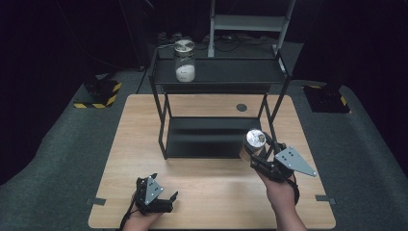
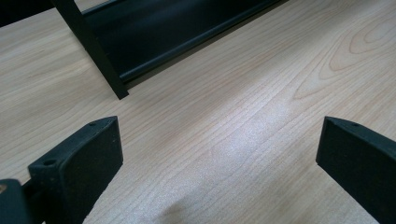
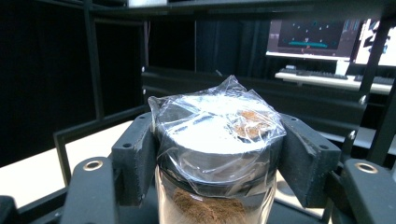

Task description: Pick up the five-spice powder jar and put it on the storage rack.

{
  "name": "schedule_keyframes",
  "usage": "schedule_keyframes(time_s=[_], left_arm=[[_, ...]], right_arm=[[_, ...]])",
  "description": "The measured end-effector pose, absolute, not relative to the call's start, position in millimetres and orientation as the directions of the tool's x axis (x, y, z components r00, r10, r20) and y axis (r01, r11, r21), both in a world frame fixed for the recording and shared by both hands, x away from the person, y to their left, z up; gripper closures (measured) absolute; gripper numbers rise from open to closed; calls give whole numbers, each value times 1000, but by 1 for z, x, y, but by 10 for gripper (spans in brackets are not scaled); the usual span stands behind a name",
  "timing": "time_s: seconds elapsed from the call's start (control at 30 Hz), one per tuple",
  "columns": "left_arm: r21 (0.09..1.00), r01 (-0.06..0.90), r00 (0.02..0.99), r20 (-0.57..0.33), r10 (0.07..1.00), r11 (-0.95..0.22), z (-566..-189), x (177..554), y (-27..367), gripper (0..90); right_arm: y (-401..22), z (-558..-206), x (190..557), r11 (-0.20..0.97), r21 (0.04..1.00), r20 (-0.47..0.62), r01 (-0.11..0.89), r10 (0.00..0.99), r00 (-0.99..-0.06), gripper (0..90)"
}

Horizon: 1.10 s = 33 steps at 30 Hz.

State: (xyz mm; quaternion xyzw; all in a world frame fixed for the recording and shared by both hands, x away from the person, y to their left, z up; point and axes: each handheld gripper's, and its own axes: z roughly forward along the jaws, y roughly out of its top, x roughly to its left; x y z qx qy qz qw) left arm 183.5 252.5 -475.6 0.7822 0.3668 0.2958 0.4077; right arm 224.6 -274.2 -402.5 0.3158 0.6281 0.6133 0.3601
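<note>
My right gripper (image 1: 257, 153) is shut on a glass jar of brown powder (image 1: 252, 144), held just above the table near the rack's front right leg. In the right gripper view the jar (image 3: 217, 154) sits between the two pads, its lid wrapped in clear plastic film. A second jar with white powder (image 1: 184, 60) stands on the top shelf of the black metal rack (image 1: 219, 72), toward its left. My left gripper (image 1: 166, 192) rests low over the table's front left, jaws wide apart. In the left gripper view its fingers (image 2: 79, 158) frame bare wood.
The rack's lower shelf (image 1: 207, 137) lies flat on the wooden table (image 1: 202, 192). A round cable hole (image 1: 241, 107) sits behind the rack. Grey carpet surrounds the table, with black-and-yellow stand bases (image 1: 98, 94) and a pale metal frame (image 1: 250, 21) beyond.
</note>
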Motion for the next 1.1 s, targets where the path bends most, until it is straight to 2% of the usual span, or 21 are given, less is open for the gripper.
schedule_keyframes(time_s=[0.63, 1.1], left_arm=[[859, 332, 556, 156, 816, -390, -476, 183, 254, 9], [860, 327, 558, 157, 815, -390, -477, 183, 255, 9]], right_arm=[[-272, -348, 232, 52, 993, -100, -104, 836, -539, 340], [-268, -324, 245, 37, 992, -97, -123, 841, -533, 340]])
